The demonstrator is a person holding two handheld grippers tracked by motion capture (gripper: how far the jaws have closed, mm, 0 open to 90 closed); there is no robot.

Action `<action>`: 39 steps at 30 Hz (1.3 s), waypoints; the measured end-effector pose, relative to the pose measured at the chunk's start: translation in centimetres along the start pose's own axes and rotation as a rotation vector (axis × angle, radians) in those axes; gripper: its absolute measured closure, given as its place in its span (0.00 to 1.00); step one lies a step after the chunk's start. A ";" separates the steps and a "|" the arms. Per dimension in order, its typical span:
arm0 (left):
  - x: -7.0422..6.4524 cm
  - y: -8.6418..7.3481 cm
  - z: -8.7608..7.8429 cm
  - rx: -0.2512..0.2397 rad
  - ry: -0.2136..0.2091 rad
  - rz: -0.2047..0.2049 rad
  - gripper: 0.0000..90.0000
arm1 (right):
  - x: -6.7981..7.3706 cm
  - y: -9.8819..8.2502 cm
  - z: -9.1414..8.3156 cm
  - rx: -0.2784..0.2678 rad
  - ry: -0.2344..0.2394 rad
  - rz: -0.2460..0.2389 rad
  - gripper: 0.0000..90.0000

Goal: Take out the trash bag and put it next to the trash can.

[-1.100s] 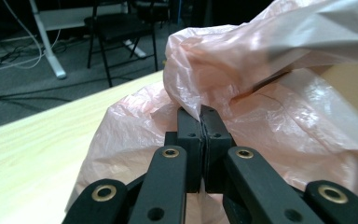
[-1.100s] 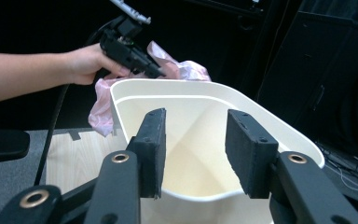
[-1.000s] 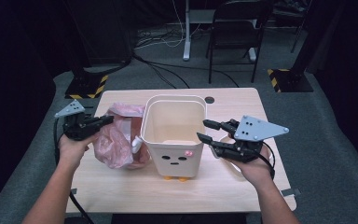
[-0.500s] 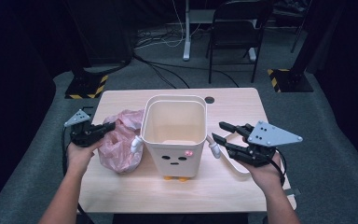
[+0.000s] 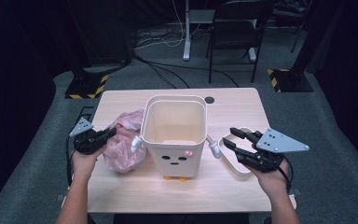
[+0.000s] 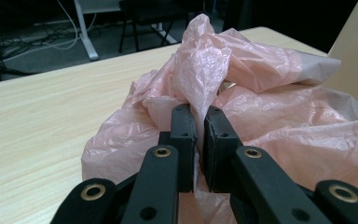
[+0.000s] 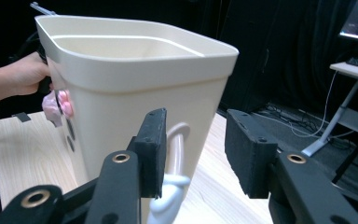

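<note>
A cream bin (image 5: 173,140) with a small face stands in the middle of the wooden table (image 5: 233,105). To its left a crumpled pink plastic bag (image 5: 123,149) rests on the tabletop. My left gripper (image 5: 112,132) reaches into the bag from the left. In the left gripper view its jaws (image 6: 200,121) pinch a raised fold of the bag (image 6: 261,107); they have just been opening slightly, and the fold is still between the pads. My right gripper (image 5: 230,138) stands open to the right of the bin. Between its jaws (image 7: 196,144) I see the bin's white side arm (image 7: 177,140), untouched.
A white oval dish (image 5: 235,163) lies on the table under the right gripper. A round cable hole (image 5: 209,99) sits near the far edge. Beyond the table are a chair (image 5: 235,32), a desk leg (image 5: 185,28) and floor cables.
Both hands have come down. The bag has sunk with the left gripper onto the table. The right gripper has drawn away from the bin's side toward the right.
</note>
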State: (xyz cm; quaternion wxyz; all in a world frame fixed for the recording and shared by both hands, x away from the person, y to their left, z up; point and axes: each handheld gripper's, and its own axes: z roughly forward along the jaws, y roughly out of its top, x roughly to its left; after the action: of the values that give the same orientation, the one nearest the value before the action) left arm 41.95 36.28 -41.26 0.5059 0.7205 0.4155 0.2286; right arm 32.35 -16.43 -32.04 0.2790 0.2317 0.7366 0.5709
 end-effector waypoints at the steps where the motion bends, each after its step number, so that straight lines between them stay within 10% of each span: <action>1: 0.0 -0.1 0.0 0.000 -0.001 0.000 0.92 | -0.1 -0.2 0.0 0.003 -0.004 0.003 0.64; 26: -0.3 0.3 -1.2 -0.019 -0.018 0.003 0.47 | -2.6 -7.4 1.6 0.132 -0.080 0.076 0.62; 39: -0.8 1.4 -3.5 -0.064 -0.041 0.001 0.42 | -2.5 -11.2 3.0 0.223 -0.122 0.050 0.61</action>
State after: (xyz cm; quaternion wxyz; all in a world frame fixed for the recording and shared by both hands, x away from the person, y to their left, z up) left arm 39.44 37.31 -38.54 0.5372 0.7086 0.3973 0.2271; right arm 35.91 -18.65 -43.11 0.2815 0.3140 0.7711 0.4771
